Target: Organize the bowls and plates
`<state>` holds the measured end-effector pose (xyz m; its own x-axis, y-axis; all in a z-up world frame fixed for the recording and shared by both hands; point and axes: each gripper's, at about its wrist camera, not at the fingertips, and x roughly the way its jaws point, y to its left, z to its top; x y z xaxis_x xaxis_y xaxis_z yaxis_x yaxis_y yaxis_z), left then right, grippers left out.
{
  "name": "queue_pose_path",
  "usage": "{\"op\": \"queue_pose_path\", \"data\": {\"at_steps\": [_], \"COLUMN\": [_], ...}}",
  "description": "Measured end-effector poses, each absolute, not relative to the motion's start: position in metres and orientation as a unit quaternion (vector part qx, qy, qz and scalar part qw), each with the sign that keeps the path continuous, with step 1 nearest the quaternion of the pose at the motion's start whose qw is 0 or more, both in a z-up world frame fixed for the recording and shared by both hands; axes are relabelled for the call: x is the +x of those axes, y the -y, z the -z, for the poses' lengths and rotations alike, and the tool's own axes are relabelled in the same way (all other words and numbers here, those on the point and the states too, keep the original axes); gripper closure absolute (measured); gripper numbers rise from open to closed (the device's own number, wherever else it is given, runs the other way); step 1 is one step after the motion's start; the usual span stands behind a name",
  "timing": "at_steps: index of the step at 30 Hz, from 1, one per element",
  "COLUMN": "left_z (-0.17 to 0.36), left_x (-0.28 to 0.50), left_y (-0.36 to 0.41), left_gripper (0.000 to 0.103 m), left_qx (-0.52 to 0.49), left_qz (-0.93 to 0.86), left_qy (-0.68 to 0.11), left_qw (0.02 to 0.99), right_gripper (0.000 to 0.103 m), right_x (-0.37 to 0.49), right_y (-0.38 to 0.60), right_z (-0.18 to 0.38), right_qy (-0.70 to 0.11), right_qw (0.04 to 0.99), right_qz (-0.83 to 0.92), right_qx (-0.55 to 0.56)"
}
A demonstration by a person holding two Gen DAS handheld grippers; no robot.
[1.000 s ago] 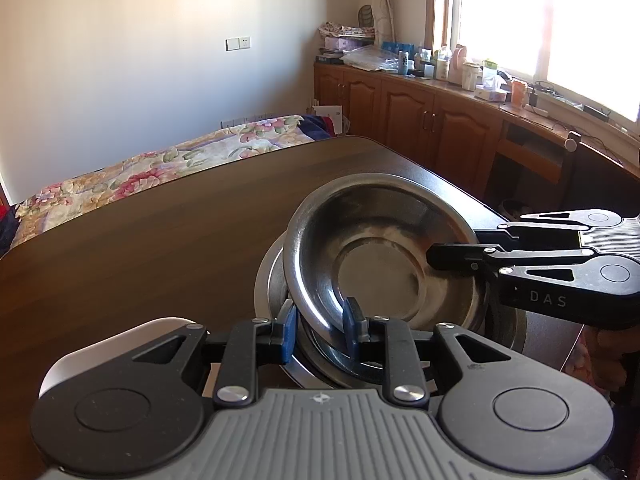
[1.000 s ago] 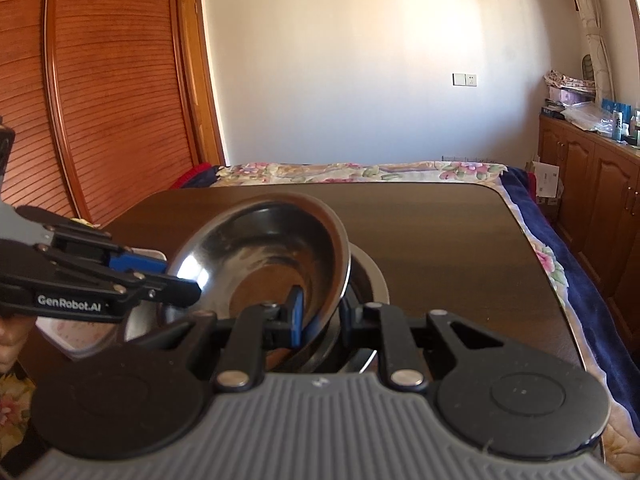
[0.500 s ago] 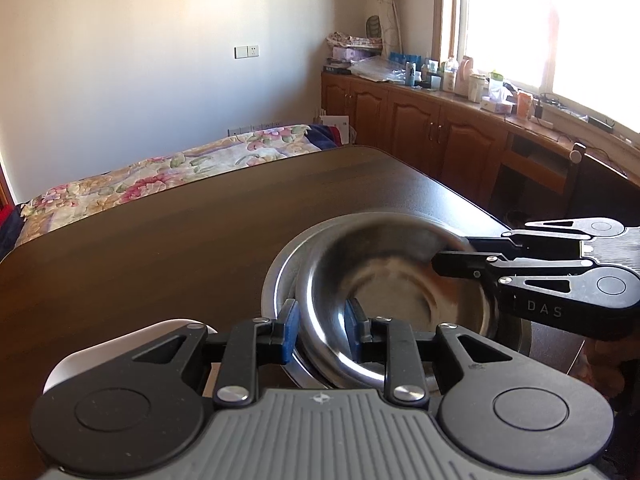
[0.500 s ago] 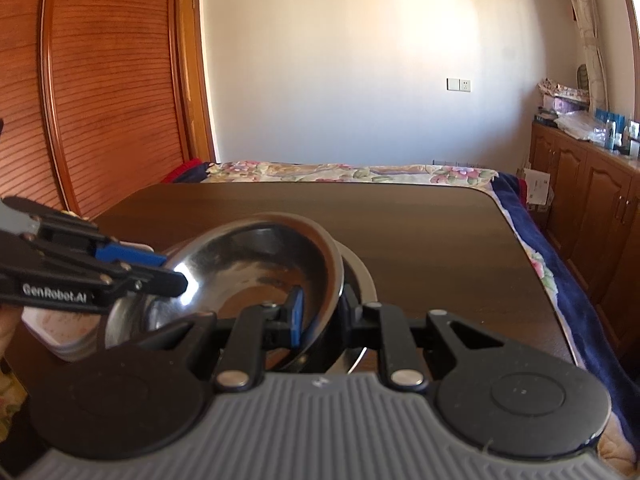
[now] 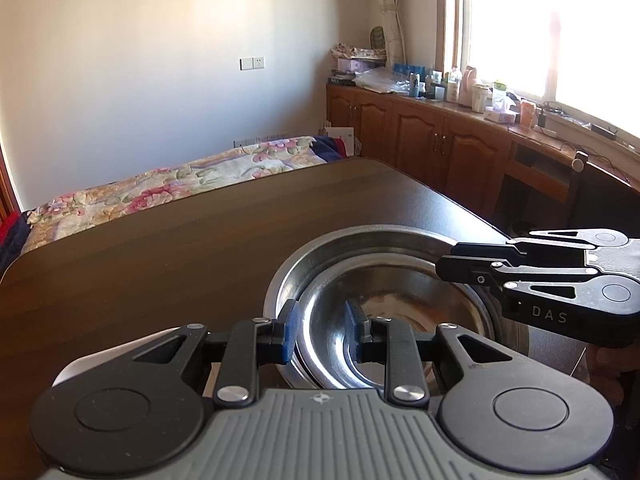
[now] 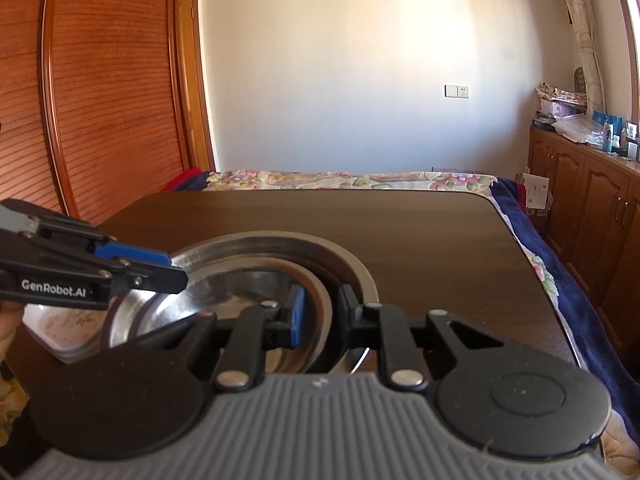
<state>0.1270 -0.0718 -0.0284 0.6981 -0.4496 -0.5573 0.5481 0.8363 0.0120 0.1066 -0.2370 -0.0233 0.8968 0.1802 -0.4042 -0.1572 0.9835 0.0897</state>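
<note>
A small steel bowl (image 5: 400, 304) sits nested inside a larger steel bowl (image 5: 320, 252) on the dark wooden table (image 5: 180, 248). My left gripper (image 5: 320, 326) straddles the small bowl's near rim with its jaws slightly parted. My right gripper (image 6: 318, 314) straddles the opposite rim (image 6: 320, 292), its jaws also slightly parted. Each gripper shows in the other's view: the right one (image 5: 452, 268) over the bowls' right side, the left one (image 6: 176, 270) over their left side. In the right wrist view the larger bowl (image 6: 344, 256) rings the small one.
A white dish (image 6: 60, 332) with a pink pattern lies on the table left of the bowls, also at the lower left of the left wrist view (image 5: 120, 344). A floral bed (image 5: 180, 184) lies beyond the table. Wooden cabinets (image 5: 440, 148) line the right wall.
The small bowl, held tilted above the larger one, came down and now sits level inside it. Both grippers' jaws have parted slightly from its rim.
</note>
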Motion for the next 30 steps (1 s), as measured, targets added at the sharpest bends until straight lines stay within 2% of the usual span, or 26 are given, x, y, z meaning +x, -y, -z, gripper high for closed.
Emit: {"op": "queue_pose_path", "data": {"at_steps": [5,13,16,19,21,25,29,30], "left_z": [0.026,0.026,0.028,0.032,0.037,0.045,0.051,0.053], "left_x": [0.123,0.121,0.121,0.120,0.119,0.118,0.117,0.117], "left_y": [0.070,0.067,0.066,0.065,0.065,0.068,0.069,0.070], "left_gripper": [0.074,0.056,0.038,0.032,0.025,0.020,0.018,0.018], "left_qx": [0.086,0.062,0.054,0.039,0.031,0.023,0.023,0.022], "left_qz": [0.268,0.253,0.243,0.232,0.226,0.218,0.208,0.208], "left_qy": [-0.267,-0.251,-0.239,-0.232,-0.230,-0.227,-0.229,-0.230], "left_qw": [0.922,0.932,0.938,0.944,0.946,0.949,0.951,0.950], "right_gripper": [0.082,0.080,0.069,0.061,0.051,0.045,0.028,0.027], "right_x": [0.101,0.093,0.093,0.094,0.095,0.097,0.096,0.097], "right_y": [0.239,0.243,0.245,0.248,0.248,0.248,0.248,0.249], "right_z": [0.020,0.019,0.022,0.027,0.031,0.036,0.041,0.041], "right_qy": [-0.194,-0.163,-0.157,-0.155,-0.154,-0.151,-0.147,-0.146], "right_qw": [0.977,0.984,0.985,0.985,0.985,0.986,0.986,0.986], "right_qz": [-0.085,-0.066,-0.061,-0.058,-0.056,-0.058,-0.062,-0.063], "right_qx": [0.034,0.036,0.042,0.048,0.045,0.044,0.049,0.050]}}
